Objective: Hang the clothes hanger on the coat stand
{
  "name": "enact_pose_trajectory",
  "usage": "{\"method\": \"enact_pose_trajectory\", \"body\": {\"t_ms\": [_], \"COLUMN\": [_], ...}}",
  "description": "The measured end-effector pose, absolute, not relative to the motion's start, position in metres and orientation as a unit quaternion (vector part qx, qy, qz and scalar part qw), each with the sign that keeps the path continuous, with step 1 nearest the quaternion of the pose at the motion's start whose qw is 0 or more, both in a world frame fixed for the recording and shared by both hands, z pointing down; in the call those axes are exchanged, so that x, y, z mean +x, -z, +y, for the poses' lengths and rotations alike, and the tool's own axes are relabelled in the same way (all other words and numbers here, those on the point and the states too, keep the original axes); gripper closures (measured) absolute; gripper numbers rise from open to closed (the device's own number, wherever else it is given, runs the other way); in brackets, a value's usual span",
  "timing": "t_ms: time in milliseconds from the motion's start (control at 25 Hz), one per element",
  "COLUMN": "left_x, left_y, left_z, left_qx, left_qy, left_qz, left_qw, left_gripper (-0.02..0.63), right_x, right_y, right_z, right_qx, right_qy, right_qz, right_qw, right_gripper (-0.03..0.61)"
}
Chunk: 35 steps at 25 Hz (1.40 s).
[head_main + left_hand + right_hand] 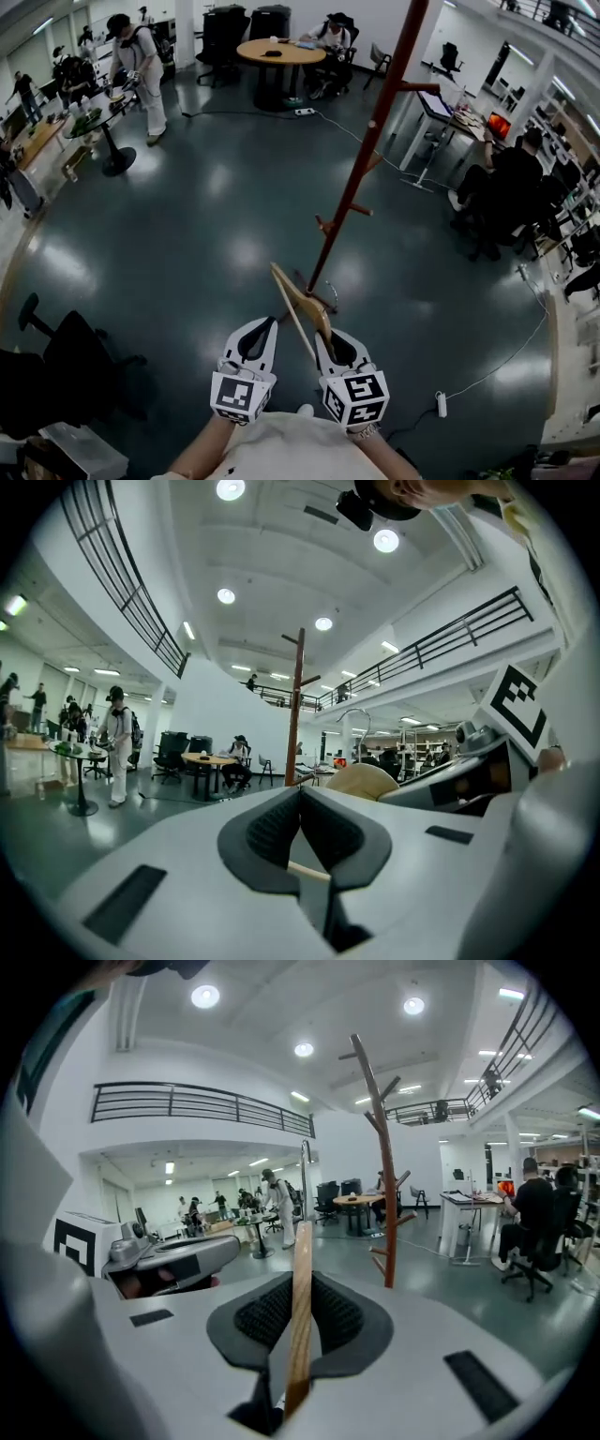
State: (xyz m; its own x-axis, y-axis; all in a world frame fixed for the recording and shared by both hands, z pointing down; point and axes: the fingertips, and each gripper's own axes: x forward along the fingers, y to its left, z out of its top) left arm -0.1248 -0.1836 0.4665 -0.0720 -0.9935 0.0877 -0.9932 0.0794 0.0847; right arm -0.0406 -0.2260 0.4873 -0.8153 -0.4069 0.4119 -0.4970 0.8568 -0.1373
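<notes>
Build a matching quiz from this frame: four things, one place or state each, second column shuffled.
Things
1. clothes hanger
2. coat stand
3. round table
4. left claw

Places or states
A. far end of the room, a person seated at it
B. upright on the floor, pegs bare
C. clamped in the right claw
D. tips together

Pairs: 1-C, 2-B, 3-A, 4-D

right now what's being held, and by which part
The right gripper has its jaws shut on the wooden clothes hanger, clamping one wooden arm. The left gripper has its jaws together, gripping nothing.
</notes>
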Motion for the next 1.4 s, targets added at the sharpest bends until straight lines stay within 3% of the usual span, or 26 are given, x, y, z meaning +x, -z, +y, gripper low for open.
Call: {"method": "enact_pose_trajectory", "body": {"t_ms": [160,480,960,1400], "left_x": [-0.198,-0.304,-0.340,-0.346], "left_y": [-0.447,-0.413,-0.331,-0.336], "left_z": [-0.247,-0.308,-0.375,-0.370], "left_qx": [0.721,0.769,0.808,0.826], "left_qy": [-0.003,-0.010,0.026,0.023], "left_qz": [-0.690,-0.639,-0.586,-0.564], "left_qw": [0.059,0.013,-0.045,-0.001], "left_gripper": [0.601,0.601,0.601,0.601], "right_x": [-0.105,-0.206,-0.237,-0.231], "right_y": [-0.480,-0.442,-0.274,-0.072], "right_z": [-0.283,-0.349,-0.446,-0.534], "right_qx": [0.300,0.370,0.411,0.487], "right_qy": [-0.156,-0.195,-0.164,-0.044], "right_qz": [-0.920,-0.897,-0.894,-0.871], "right_qw": [0.196,0.144,0.070,0.054], "right_gripper": [0.511,0.511,0.511,0.511]}}
